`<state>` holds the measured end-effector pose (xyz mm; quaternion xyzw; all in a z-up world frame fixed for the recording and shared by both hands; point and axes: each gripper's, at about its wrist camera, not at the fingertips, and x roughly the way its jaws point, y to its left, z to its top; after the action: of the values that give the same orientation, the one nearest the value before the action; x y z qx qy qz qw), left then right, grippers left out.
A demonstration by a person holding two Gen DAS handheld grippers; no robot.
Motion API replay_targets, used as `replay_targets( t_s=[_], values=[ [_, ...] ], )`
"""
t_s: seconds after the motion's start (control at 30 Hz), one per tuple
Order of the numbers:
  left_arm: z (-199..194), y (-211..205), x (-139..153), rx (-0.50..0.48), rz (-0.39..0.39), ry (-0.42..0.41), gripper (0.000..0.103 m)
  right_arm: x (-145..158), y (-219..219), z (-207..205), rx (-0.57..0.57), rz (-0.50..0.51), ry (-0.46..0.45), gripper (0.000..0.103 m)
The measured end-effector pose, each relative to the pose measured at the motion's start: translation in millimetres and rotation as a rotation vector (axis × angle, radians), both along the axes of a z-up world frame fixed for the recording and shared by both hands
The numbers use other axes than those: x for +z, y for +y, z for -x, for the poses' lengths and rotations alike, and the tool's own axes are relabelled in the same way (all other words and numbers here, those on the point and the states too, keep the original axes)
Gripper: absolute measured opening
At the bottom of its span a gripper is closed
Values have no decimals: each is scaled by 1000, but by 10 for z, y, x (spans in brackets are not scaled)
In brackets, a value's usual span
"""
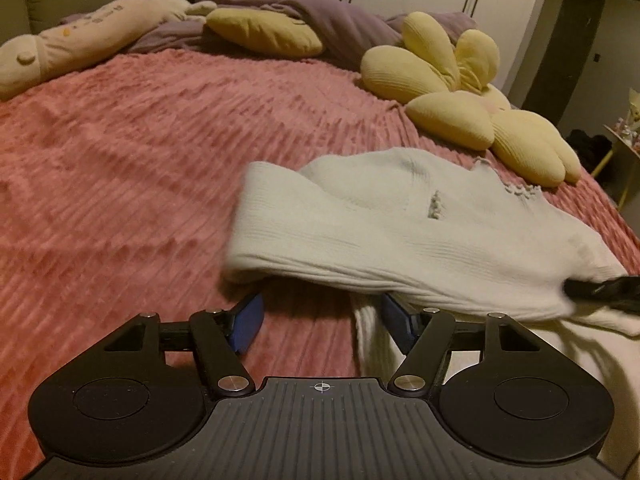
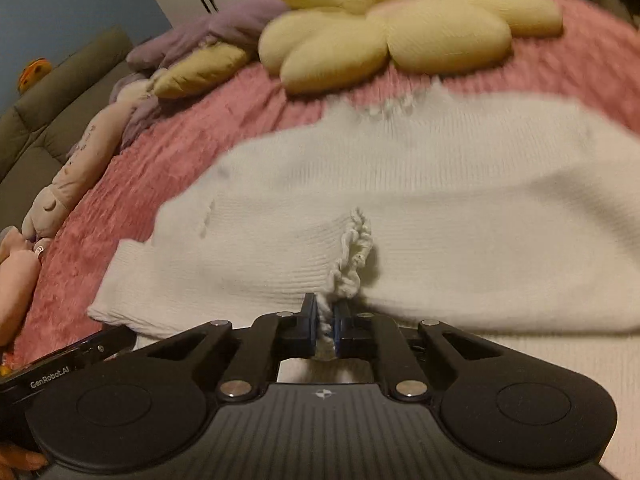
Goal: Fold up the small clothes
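White knit sweater [image 2: 400, 200] lies across the pink ribbed bedspread [image 1: 120, 160], one sleeve folded over the body, frayed neckline edge nearest the right gripper. Wide bare bedspread opens to the sweater's left. Beyond its far edge sits a yellow flower cushion [image 2: 380, 32], close to the collar; further back a purple blanket [image 1: 300, 12], a yellow pillow [image 1: 264, 34] and a long beige plush toy [image 1: 80, 44]. Right gripper [image 2: 326, 320] low and level, jaws pinched nearly closed on the frayed knit edge. Left gripper [image 1: 320, 316] held low at the near hem, jaws spread wide, fabric draped over the fingers [image 1: 250, 320], gripping nothing.
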<state>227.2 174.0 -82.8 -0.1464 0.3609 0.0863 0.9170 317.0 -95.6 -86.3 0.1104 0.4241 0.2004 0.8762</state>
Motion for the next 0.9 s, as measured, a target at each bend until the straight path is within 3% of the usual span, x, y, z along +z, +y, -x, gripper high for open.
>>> replay_targets(
  t_s=[0.17,0.27,0.37,0.43,0.5,0.6,0.73,0.9],
  values=[
    [-164,-32,14,15,-23,35,60,336,-214,119,-66,35,-157,6],
    [-333,-80,1,18,-39,52,51,411,-403,103,-110,61,-189,6],
    [-467,-98,-1,24,-6,55,43,413,-619,123,-163,119,-211,6],
    [-538,-136,-2,15,-5,56,42,358,-744,135,-204,183,-223,6],
    [-602,-184,-6,-4,-16,53,37,266,-869,106,-243,246,-211,6],
    [-669,-224,-14,-2,-19,63,35,44,-1066,15,-275,258,-125,6],
    [-689,-272,-22,-1,-32,52,43,-40,-1205,28,-300,182,-103,7],
    [-738,-343,-54,-26,-96,50,44,-52,-1217,1,-300,116,-83,13]
  ],
)
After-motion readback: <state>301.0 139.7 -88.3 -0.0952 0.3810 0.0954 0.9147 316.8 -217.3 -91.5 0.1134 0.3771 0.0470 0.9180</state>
